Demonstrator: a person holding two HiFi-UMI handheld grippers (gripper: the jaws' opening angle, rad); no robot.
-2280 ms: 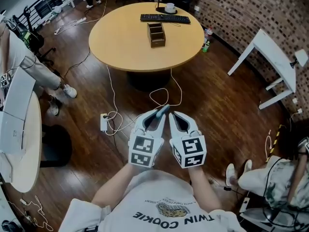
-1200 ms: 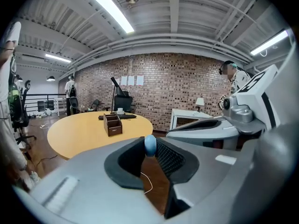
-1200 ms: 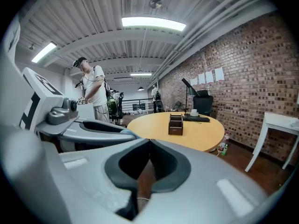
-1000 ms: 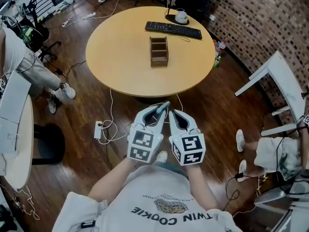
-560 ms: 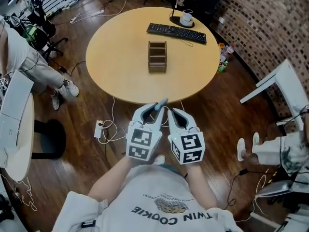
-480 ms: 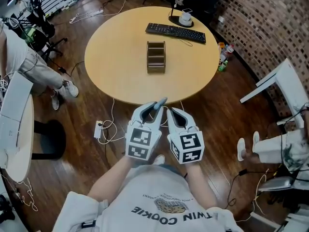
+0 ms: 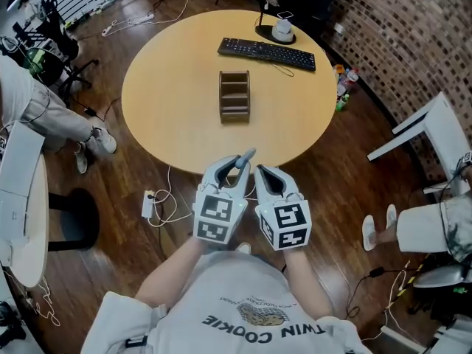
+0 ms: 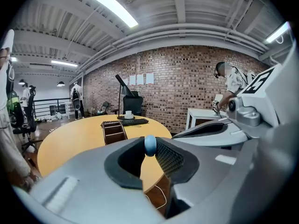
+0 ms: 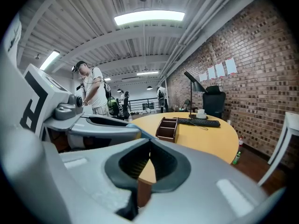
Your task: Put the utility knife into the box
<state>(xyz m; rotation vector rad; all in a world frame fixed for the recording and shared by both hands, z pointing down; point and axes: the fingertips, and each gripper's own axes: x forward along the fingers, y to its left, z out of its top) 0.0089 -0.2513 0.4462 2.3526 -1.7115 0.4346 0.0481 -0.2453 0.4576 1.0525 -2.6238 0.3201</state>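
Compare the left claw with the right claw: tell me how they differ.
The left claw grips the utility knife, whose tip sticks out ahead; the right claw holds nothing. The left claw's jaws stand slightly apart around the knife; the right claw's jaws meet. Both are side by side, pointing toward the box on the round table.

Round wooden table (image 7: 169, 102), dark plank floor (image 7: 339, 190), brick wall (image 7: 413, 43) — ceiling strip lights (image 9: 149, 17)
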